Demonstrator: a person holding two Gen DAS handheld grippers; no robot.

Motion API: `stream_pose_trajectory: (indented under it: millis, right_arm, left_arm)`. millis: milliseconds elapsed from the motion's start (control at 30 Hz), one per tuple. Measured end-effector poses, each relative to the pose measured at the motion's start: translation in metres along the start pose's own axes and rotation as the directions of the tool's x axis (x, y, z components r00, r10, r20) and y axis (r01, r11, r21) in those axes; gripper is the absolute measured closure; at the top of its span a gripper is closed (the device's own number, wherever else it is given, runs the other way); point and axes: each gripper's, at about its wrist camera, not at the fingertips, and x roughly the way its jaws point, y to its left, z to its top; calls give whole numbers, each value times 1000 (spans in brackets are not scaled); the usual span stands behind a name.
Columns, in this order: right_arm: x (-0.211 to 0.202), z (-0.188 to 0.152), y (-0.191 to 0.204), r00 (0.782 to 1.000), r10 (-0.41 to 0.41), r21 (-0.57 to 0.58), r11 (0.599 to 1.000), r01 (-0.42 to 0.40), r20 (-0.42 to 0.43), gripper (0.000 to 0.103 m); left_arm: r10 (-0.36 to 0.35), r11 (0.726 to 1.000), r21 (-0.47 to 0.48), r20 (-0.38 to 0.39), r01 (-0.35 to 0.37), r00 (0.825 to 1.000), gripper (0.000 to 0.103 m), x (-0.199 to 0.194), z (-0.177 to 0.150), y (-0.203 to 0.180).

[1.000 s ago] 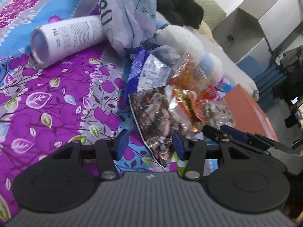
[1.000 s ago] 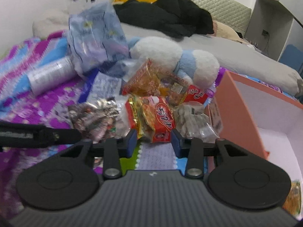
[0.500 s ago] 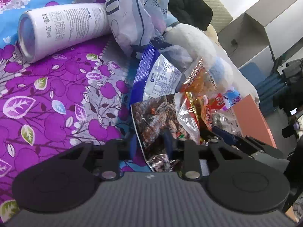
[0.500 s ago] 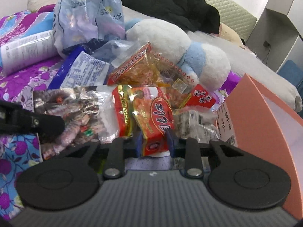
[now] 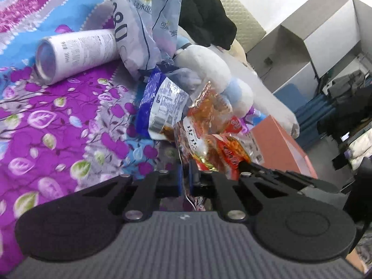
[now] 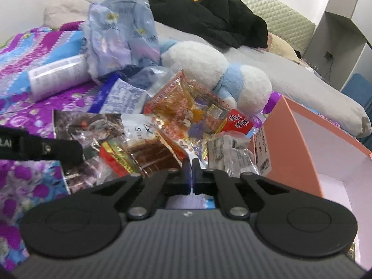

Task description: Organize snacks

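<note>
Our left gripper (image 5: 184, 180) pinches the clear candy bag (image 5: 191, 139). Our right gripper (image 6: 191, 176) pinches the red snack pack (image 6: 148, 155). The orange box (image 6: 290, 148) sits right beside it.

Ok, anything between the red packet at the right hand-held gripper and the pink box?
Only a clear packet lying against the pink box's near wall, just right of the right hand-held gripper. The red packet would have to be lifted over that wall; the box top is open.

snack pile (image 6: 176, 125) ahead, pink box (image 6: 290, 144) right
</note>
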Motion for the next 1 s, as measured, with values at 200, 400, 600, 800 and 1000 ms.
stream_pose_trajectory:
  millis: [200, 400, 600, 800, 1000]
  right_arm:
    - [-32, -10, 0, 1000, 19, 16, 1000, -19, 7, 99]
    - [-69, -26, 5, 999, 50, 7, 999, -50, 18, 99]
    - [-101, -47, 10, 998, 59, -2, 998, -59, 11, 99]
    - [-128, -74, 12, 999, 50, 24, 998, -50, -1, 99]
    - [-143, -98, 10, 999, 46, 17, 999, -46, -21, 99]
  left_arm:
    - [25, 1000, 10, -7, -25, 1000, 97, -32, -17, -5]
    - [69, 997, 26, -4, -69, 998, 98, -69, -33, -8]
    - [83, 995, 51, -45, -80, 996, 98, -99, -41, -14]
    - [138, 986, 109, -77, -129, 987, 98, -113, -59, -26]
    - [182, 980, 102, -131, -169, 975, 98, -118, -80, -31]
